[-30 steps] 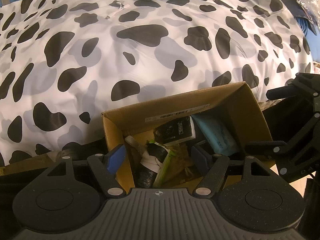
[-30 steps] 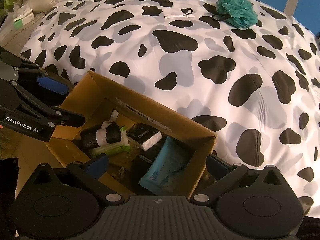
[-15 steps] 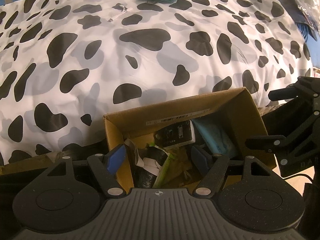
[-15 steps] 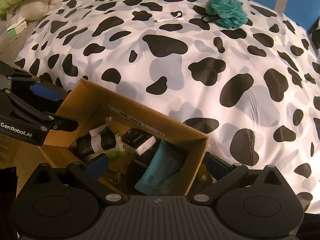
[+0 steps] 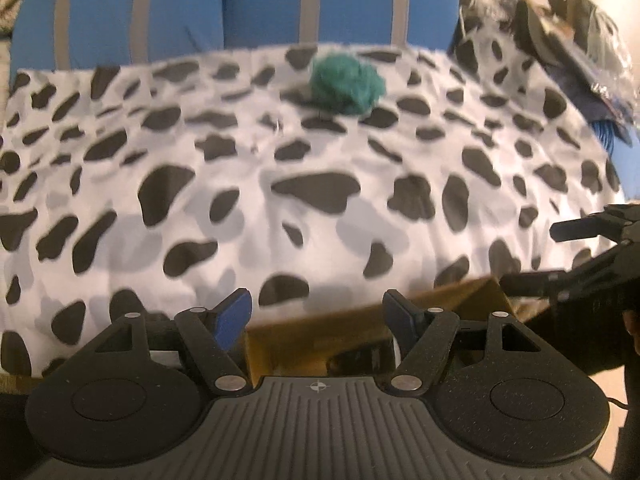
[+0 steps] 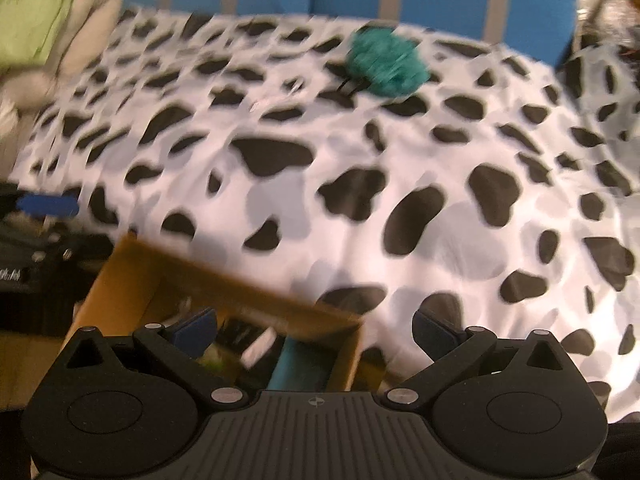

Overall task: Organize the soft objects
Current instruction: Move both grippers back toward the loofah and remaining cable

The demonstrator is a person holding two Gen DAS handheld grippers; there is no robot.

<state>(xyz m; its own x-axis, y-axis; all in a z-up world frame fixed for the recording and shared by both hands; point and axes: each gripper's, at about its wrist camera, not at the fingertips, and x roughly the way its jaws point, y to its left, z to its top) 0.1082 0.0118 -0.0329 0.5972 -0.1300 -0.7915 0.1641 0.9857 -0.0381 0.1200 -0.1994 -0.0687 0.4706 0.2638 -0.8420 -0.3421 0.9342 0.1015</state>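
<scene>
A teal bath pouf (image 5: pixel 347 85) lies at the far side of the cow-print bed cover (image 5: pixel 280 208); it also shows in the right wrist view (image 6: pixel 385 65). A cardboard box (image 6: pixel 168 280) with several items stands at the bed's near edge, its rim also in the left wrist view (image 5: pixel 360 320). My left gripper (image 5: pixel 318 312) is open and empty above the box. My right gripper (image 6: pixel 316 330) is open and empty over the box's right corner. The right gripper also shows at the right of the left wrist view (image 5: pixel 592 256).
A blue headboard with grey stripes (image 5: pixel 240 8) stands behind the bed. Bags and clutter (image 5: pixel 568 40) lie at the far right. A green pillow (image 6: pixel 36 12) lies at the far left. A small white cable (image 6: pixel 264 104) lies near the pouf.
Both views have tilted up and pulled back: the box has dropped to the bottom edge and the headboard has come into view. Both frames are blurred by motion. Both grippers stay open.
</scene>
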